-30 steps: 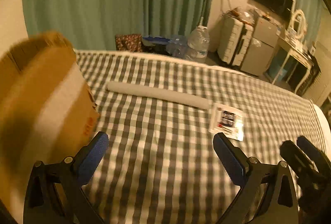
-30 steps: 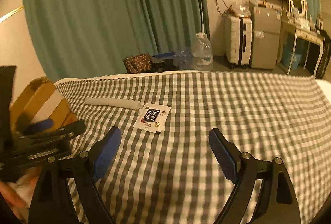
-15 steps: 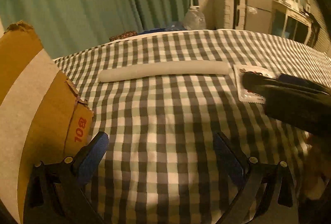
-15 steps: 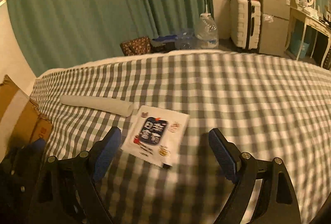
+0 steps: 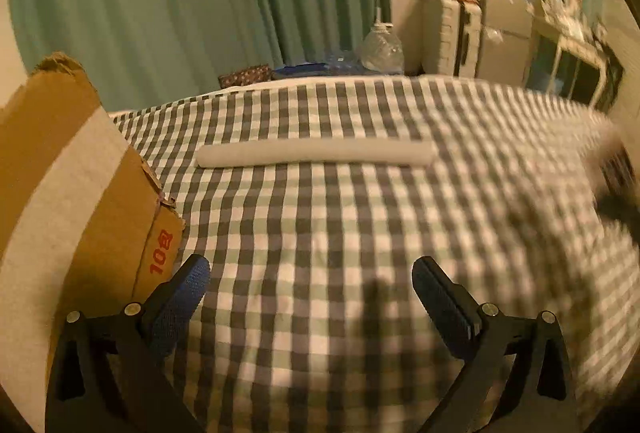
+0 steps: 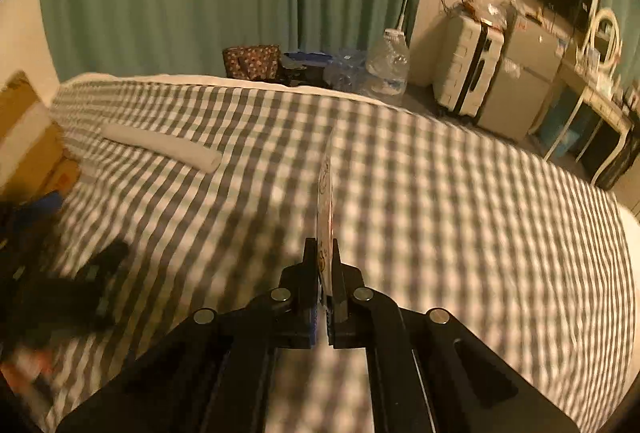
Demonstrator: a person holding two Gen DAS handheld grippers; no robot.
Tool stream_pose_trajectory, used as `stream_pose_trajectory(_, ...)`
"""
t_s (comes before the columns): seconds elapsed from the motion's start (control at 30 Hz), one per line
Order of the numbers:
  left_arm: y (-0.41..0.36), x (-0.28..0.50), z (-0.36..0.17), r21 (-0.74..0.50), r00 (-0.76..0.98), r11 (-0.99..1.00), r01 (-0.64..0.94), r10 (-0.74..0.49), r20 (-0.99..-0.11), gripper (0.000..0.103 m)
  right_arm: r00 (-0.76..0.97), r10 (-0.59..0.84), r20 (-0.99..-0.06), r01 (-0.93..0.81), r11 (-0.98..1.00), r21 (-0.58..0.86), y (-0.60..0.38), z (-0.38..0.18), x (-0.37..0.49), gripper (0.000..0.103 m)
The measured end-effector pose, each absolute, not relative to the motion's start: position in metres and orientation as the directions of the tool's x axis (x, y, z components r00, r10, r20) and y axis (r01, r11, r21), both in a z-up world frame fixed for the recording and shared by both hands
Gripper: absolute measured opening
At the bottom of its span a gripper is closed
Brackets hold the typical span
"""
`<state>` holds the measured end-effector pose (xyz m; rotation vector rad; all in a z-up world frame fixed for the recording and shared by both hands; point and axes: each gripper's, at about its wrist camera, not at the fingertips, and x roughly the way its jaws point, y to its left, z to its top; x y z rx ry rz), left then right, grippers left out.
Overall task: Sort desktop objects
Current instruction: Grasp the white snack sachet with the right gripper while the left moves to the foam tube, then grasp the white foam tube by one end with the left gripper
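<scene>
Sachet, thin and flat, stands on edge between the closed right tongs, just closed on its near edge above the checked bed. It looks light and floppy, so an edge pinch suits it. At left, the cardboard box waits beside the open, empty left tongs; a white roll lies farther.

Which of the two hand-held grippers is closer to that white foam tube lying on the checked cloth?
Left. The left hand-held gripper faces the white foam tube head-on, open. The right hand-held gripper, shut on a flat packet, sits off beyond the tube's right end.
</scene>
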<state>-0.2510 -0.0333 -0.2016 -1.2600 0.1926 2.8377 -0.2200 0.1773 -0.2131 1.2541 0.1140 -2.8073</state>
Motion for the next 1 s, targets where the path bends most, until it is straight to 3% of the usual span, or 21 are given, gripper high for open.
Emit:
stream_pose_trajectory(0.1, -0.033, -0.267, -0.188, 0.036, -0.618, -0.998, 0.043, -0.054, -0.784, 0.103, -0.687, -0.032, -0.726, 0.047, -0.999, 0.000, 0.201, -0.211, -0.195, 0.003)
stream_pose_trajectory(0.2, -0.029, -0.299, -0.182, 0.047, -0.548, -0.964, 0.262, -0.189, -0.815, 0.103, -0.682, -0.033, -0.731, 0.004, -0.999, 0.041, 0.217, -0.216, -0.191, 0.003)
stream_pose_trajectory(0.27, -0.024, -0.314, -0.181, -0.014, -0.566, -0.950, 0.311, -0.173, -0.806, 0.103, -0.701, -0.019, -0.713, 0.010, -1.000, 0.016, 0.219, -0.209, -0.197, 0.003)
stream_pose_trajectory(0.37, -0.007, -0.342, -0.189, -0.040, -0.548, -0.945, 0.325, -0.154, -0.822, 0.103, -0.717, -0.019, -0.697, 0.017, -1.000, 0.010, 0.219, -0.206, -0.194, 0.003)
stream_pose_trajectory(0.5, 0.017, -0.385, -0.227, 0.062, -0.437, -0.974, 0.216, -0.153, -0.886, 0.103, -0.700, -0.015, -0.714, 0.002, -1.000, 0.019, 0.226, -0.212, -0.193, 0.003)
stream_pose_trajectory(0.53, 0.011, -0.380, -0.226, 0.016, -0.483, -0.978, 0.210, -0.118, -0.867, 0.100, -0.696, -0.013, -0.718, -0.003, -1.000, 0.021, 0.229, -0.213, -0.195, 0.003)
stream_pose_trajectory(0.57, 0.007, -0.375, -0.224, -0.010, -0.499, -0.981, 0.196, -0.091, -0.862, 0.095, -0.695, -0.012, -0.719, -0.011, -1.000, 0.027, 0.231, -0.213, -0.193, 0.003)
stream_pose_trajectory(0.6, 0.004, -0.366, -0.221, -0.014, -0.513, -0.991, 0.134, -0.057, -0.856, 0.080, -0.697, -0.015, -0.717, -0.017, -0.999, 0.037, 0.235, -0.212, -0.192, 0.003)
stream_pose_trajectory(0.63, 0.002, -0.356, -0.215, -0.036, -0.533, -0.998, 0.060, -0.002, -0.846, 0.049, -0.701, -0.010, -0.713, -0.023, -0.999, 0.037, 0.238, -0.210, -0.191, 0.003)
stream_pose_trajectory(0.67, 0.000, -0.346, -0.211, -0.062, -0.533, -0.998, 0.006, 0.050, -0.844, 0.034, -0.705, -0.004, -0.709, -0.028, -0.999, 0.033, 0.242, -0.207, -0.190, 0.003)
stream_pose_trajectory(0.7, -0.004, -0.331, -0.208, -0.103, -0.514, -0.994, -0.047, 0.112, -0.850, 0.006, -0.707, 0.002, -0.707, -0.031, -0.999, 0.027, 0.243, -0.205, -0.189, 0.003)
stream_pose_trajectory(0.83, -0.018, -0.270, -0.203, -0.089, -0.458, -0.985, -0.148, 0.148, -0.876, 0.001, -0.716, 0.007, -0.698, -0.026, -1.000, 0.017, 0.244, -0.197, -0.185, 0.003)
stream_pose_trajectory(1.0, -0.035, -0.189, -0.192, -0.142, -0.423, -0.969, -0.202, 0.217, -0.880, 0.002, -0.739, 0.005, -0.673, -0.004, -1.000, -0.003, 0.233, -0.180, -0.172, 0.003)
